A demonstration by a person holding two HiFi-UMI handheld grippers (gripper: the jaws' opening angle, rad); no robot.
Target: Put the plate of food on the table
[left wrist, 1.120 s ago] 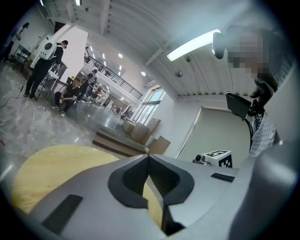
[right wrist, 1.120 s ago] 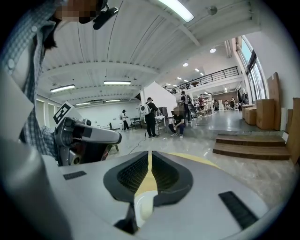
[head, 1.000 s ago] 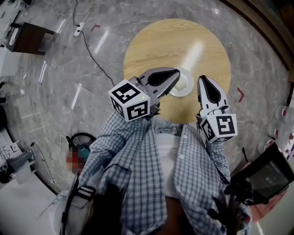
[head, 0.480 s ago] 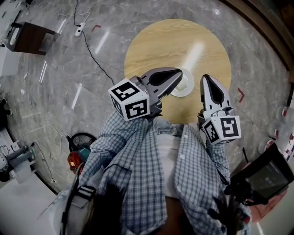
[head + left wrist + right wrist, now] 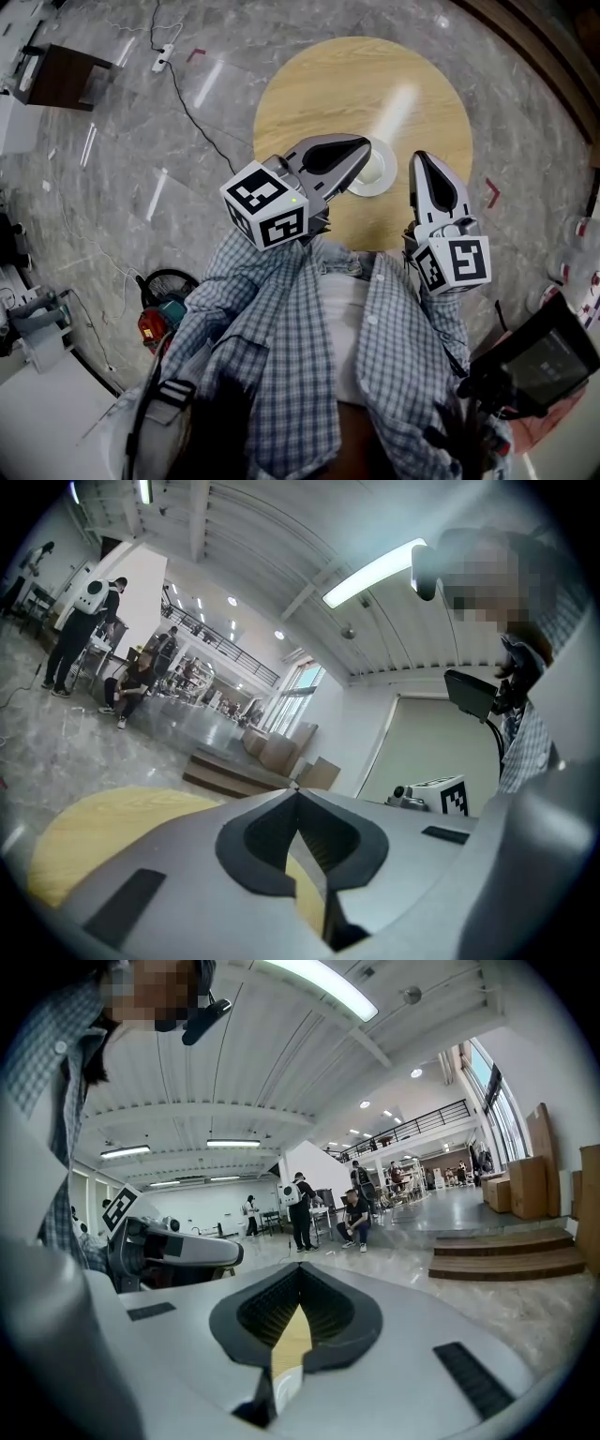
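Head view, plate [image 5: 382,175] just beside left gripper [image 5: 364,148] jaws, on table [image 5: 375,84]

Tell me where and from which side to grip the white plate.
Pinch the white plate by its right rim, coming in low with the right tool. It lies flat on the table, so only the rim offers purchase; the left tool overlaps its left.

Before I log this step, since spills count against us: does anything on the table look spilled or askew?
Nothing stands out. The white plate lies flat on the round wooden table, partly hidden by the left gripper; the bare wood shows no spill.
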